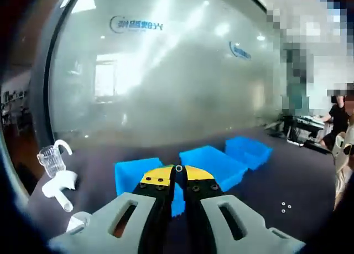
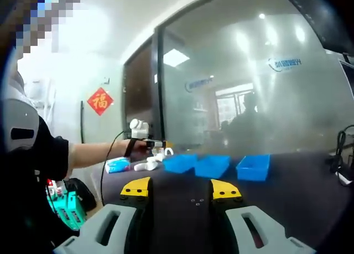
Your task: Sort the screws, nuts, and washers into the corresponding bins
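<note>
Both grippers: left gripper (image 1: 178,179) and right gripper (image 2: 181,188) have grey slotted jaws, yellow tips, black screws. Black short sleeve (image 2: 47,154) at 9 o'clock.

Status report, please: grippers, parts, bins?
Left gripper shut on a washer near blue bins. Right gripper open, empty. Loose parts on table.

The bench (image 1: 310,171) was covered in a dark, matt, cloth-like surface. The three bins (image 1: 213,164) were seen as bright blue plastic with a smooth finish. The left claw (image 1: 178,179) was made of matt grey plastic with yellow tips and black screws. A clear plastic cup (image 1: 51,160) and frosted glass wall (image 1: 166,71) were noted.
</note>
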Motion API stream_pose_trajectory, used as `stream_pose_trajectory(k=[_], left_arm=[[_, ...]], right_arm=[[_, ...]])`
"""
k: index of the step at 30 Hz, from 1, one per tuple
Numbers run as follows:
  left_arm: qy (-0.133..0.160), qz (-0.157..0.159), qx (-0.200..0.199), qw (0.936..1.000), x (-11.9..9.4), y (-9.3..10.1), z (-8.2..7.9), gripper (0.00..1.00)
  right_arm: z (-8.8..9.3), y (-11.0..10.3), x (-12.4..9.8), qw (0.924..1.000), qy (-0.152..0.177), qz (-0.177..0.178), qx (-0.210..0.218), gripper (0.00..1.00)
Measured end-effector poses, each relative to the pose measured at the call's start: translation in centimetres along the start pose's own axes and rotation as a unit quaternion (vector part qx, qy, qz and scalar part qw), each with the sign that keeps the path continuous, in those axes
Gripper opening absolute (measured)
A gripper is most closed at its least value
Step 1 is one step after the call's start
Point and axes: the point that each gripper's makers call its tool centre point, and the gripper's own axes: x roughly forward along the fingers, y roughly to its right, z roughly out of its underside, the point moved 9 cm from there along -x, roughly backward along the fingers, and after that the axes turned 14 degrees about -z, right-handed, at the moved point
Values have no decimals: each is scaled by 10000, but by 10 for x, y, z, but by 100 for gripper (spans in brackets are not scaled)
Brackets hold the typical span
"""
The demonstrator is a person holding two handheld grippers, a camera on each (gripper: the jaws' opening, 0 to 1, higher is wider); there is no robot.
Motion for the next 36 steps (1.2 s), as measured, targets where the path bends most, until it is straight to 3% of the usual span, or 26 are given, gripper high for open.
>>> stream_pose_trajectory(k=[7,14,28,33,36], left_arm=[[-149,-313,-13,9994,27,2,2,5],[-219,-585,-14,9980,48,-14,3,5],[-277,-784,12,9965,50,-21,7,6],[-311,-688,33,9971,44,-17,11,28],[-294,-612,120,9976,41,-14,13,30]], right_arm=[[5,0,-5,9999,-21,69,76,36],[8,2,-9,9998,-22,132,121,36],[7,1,-6,9998,-9,110,140,36],[7,1,-7,9998,-9,113,138,36],[8,1,-7,9998,-30,108,133,36]])
